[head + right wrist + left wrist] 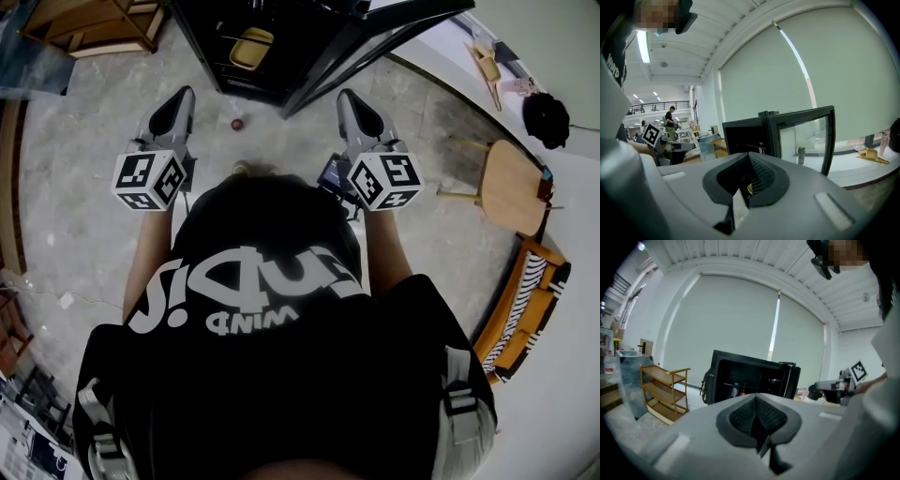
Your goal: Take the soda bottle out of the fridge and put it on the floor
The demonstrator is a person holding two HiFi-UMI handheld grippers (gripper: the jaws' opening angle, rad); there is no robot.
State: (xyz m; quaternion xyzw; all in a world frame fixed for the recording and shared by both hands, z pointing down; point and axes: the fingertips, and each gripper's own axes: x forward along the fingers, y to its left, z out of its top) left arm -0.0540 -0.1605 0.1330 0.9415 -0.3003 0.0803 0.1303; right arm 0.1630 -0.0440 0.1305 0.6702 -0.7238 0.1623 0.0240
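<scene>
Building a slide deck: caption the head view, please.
Person in black T-shirt points grey left gripper and right gripper, both shut, at the open black glass-door fridge.

Wearer: black short-sleeved T-shirt (272,319) with large white lettering (234,281) and grey webbing straps (457,398) at both shoulders. Left gripper (180,97) and right gripper (349,99) have grey moulded shells, each with a black-and-white marker cube (150,180).

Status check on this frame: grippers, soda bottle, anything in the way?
Both shut, empty: left gripper, right gripper. Black glass-door fridge stands open; soda bottle not clearly made out inside. Small red object on grey floor before fridge.
</scene>
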